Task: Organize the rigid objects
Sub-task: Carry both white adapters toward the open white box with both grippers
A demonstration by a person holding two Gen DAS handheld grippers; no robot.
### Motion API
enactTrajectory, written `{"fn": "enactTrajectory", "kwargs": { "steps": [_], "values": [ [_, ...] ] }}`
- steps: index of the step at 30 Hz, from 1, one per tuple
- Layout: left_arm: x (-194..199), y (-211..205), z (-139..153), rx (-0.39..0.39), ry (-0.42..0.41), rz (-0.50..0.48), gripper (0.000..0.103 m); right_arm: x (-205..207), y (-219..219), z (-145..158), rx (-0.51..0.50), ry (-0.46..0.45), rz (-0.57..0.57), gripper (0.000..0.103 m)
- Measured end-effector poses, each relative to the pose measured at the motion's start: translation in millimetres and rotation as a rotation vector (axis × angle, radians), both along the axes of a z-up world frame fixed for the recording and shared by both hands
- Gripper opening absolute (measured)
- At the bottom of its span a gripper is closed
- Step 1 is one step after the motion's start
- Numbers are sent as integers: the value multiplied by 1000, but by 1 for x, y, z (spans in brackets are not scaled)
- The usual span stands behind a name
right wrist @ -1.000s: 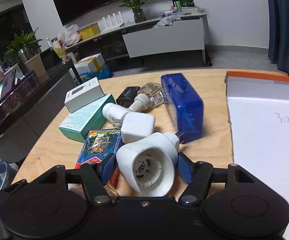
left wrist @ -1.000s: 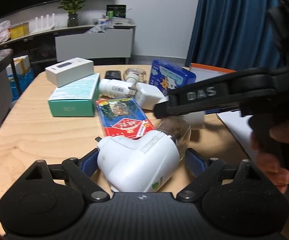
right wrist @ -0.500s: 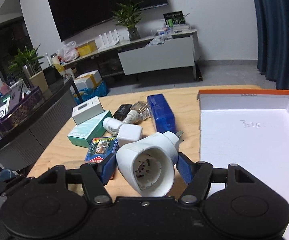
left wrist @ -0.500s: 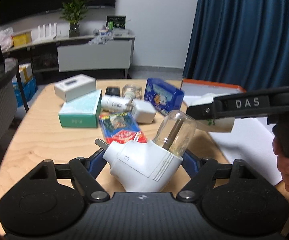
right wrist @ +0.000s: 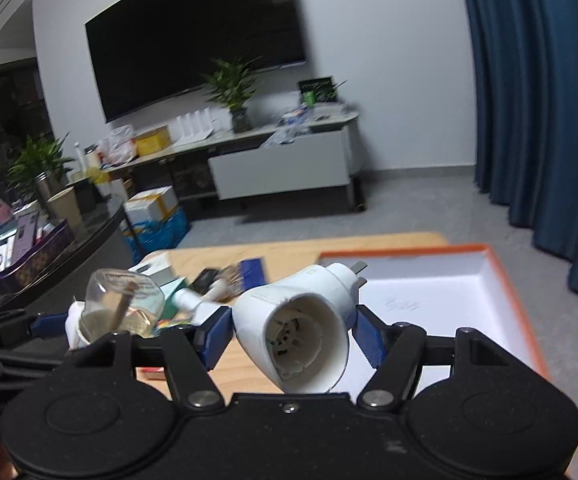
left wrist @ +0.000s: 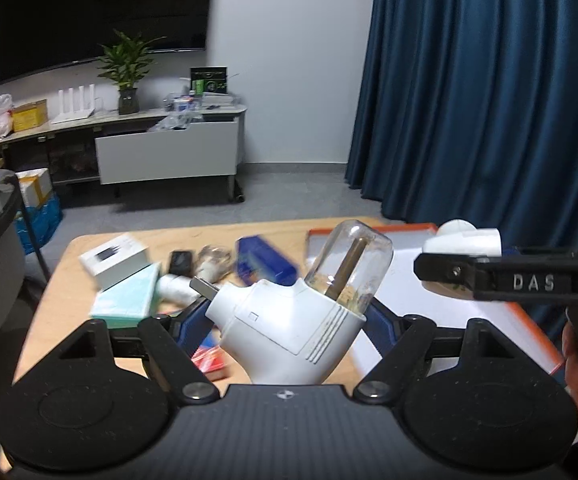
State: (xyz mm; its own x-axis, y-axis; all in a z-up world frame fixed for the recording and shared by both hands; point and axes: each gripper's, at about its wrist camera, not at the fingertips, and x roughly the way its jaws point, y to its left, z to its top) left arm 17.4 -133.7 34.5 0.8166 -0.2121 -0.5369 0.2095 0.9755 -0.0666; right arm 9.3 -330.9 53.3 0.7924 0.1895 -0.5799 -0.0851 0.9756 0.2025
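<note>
A: What is at nine o'clock?

B: The left gripper [left wrist: 285, 316] squeezes a white plug-in with a clear bottle [left wrist: 293, 320]. It is up off the wooden table [left wrist: 69, 292].

A: And under it?

B: Boxes lie there, a white box [left wrist: 113, 260] and a green box [left wrist: 129, 298] at ten o'clock.

A: And at three o'clock?

B: The right gripper [right wrist: 293, 328] squeezes an empty white plug-in [right wrist: 301, 328]. Past it, at two o'clock, sits the orange-rimmed tray [right wrist: 505, 280].

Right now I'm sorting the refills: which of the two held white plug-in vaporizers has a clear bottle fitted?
The white plug-in vaporizer in the left gripper; the right gripper's vaporizer shows an empty socket.
</note>
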Motion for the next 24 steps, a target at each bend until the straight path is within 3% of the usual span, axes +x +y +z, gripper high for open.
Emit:
{"fn": "enactTrajectory", "kwargs": {
  "steps": [10,24],
  "values": [
    [26,-52,7,-46,19,-38,80,-3,-55,10,-47,-14,-71,79],
    [40,-75,9,-64,33,-33,80,12,-89,-5,-60,10,-85,79]
  ]
}}
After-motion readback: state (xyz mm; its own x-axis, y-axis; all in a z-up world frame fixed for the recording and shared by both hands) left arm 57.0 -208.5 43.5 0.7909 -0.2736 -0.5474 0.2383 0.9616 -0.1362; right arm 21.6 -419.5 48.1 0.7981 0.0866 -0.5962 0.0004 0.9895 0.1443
